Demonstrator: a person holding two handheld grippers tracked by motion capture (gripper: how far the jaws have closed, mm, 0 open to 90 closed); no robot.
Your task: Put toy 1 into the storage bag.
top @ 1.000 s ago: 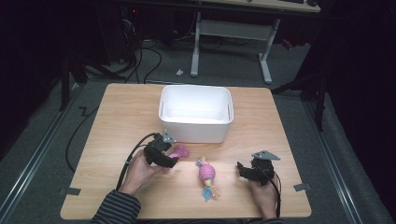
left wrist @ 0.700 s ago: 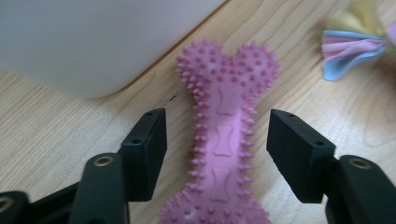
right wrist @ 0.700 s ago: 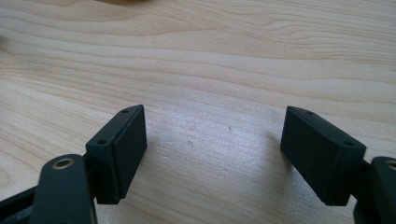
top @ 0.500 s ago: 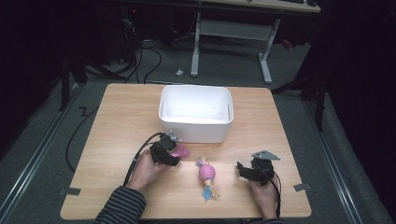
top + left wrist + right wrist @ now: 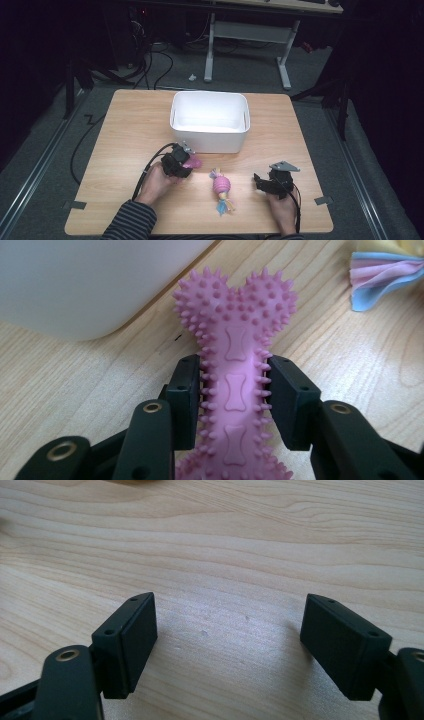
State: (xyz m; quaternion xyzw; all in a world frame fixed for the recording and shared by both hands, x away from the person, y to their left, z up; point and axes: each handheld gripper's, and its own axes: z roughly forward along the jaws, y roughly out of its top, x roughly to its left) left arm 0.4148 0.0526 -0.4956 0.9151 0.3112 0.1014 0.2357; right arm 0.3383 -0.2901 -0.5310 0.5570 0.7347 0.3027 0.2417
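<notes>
A pink spiky rubber bone (image 5: 234, 360) lies on the wooden table just in front of the white bin (image 5: 210, 121). My left gripper (image 5: 234, 402) has just closed its jaws on the bone's narrow middle, and both pads press its sides. From above, the left gripper (image 5: 181, 161) sits by the bin's front left corner with the pink bone (image 5: 193, 162) sticking out toward the right. My right gripper (image 5: 230, 640) stands open over bare wood with nothing between its jaws; in the high view the right gripper (image 5: 272, 184) rests near the front right.
A pink ball toy with coloured fabric tails (image 5: 221, 187) lies between the two grippers, its fabric end (image 5: 385, 275) just right of the bone. The bin wall (image 5: 75, 285) is close on the left. A cable (image 5: 145, 172) trails from the left gripper.
The left hand has shifted slightly toward the bin and its jaws have closed on the pink bone. The right hand has stayed where it was.
</notes>
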